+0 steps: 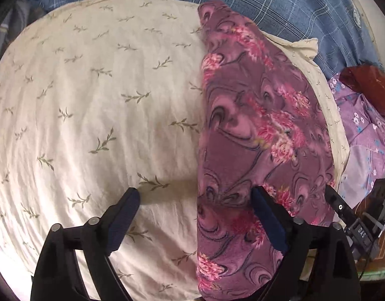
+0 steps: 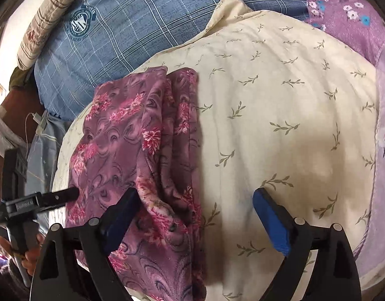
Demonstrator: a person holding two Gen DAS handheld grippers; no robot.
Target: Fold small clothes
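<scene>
Cream leaf-print cushion (image 1: 92,100) fills the space ahead of both tools. Folded purple floral garment (image 1: 255,138) lies on it, under left gripper (image 1: 195,208) right finger & right gripper (image 2: 195,208) left finger. Both grippers spread wide, holding nothing.

The folded garment (image 1: 257,130) is mauve-purple with dark swirls and pink-and-white flower clusters. It lies on a cream cloth (image 1: 92,100) sprinkled with small olive-green leafy sprigs, over a blue bedsheet (image 2: 132,25) crossed by white and dark check lines and bearing a crest emblem. Nearby are a lilac garment (image 2: 348,22) with small white and blue flowers and a dark red cloth (image 1: 370,85); both grippers are black with blue pads (image 2: 272,223).
</scene>
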